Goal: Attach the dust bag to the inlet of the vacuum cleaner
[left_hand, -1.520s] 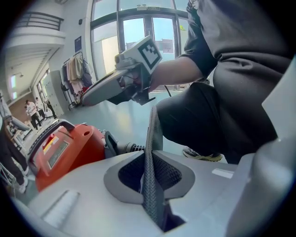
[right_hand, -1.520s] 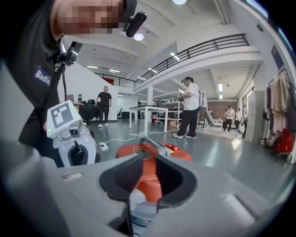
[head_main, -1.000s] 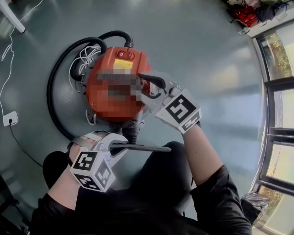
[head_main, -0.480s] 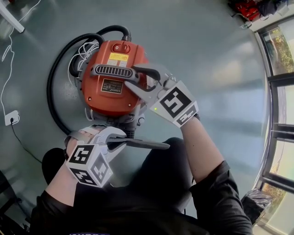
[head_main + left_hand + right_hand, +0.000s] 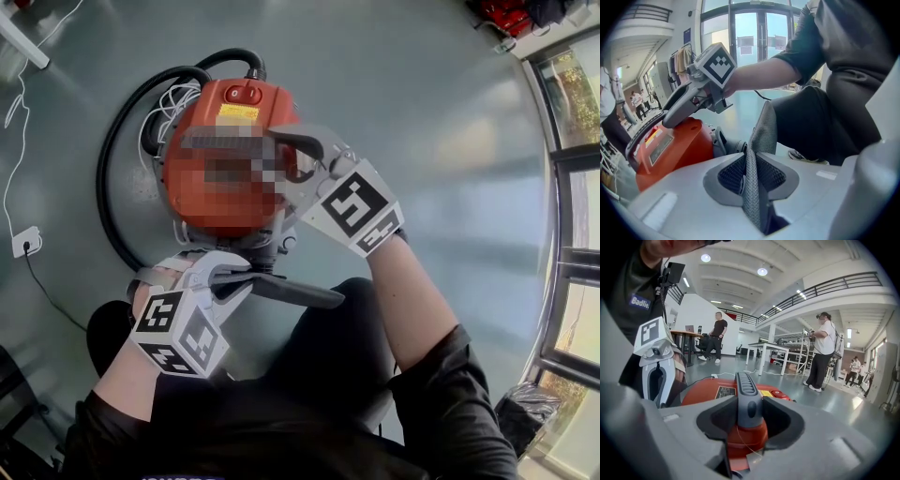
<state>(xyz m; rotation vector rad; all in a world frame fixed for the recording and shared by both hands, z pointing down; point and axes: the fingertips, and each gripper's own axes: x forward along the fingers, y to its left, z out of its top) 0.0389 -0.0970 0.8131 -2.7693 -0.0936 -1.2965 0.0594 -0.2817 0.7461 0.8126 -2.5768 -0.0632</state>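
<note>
Pads of the left hand-held gripper are pressed together on a fold of the grey mesh dust bag. The bag rises from the jaws toward upper centre of the left gripper view. In the head view the bag projects as a dark flat strip to the right of this gripper, just below the vacuum cleaner and over the person's lap. A dark round port on the orange housing sits just left of the bag; contact cannot be determined.

The right hand-held gripper is clamped across the grey ribbed handle on top of the housing. A black hose curves around the cleaner's left side on the grey floor.
</note>
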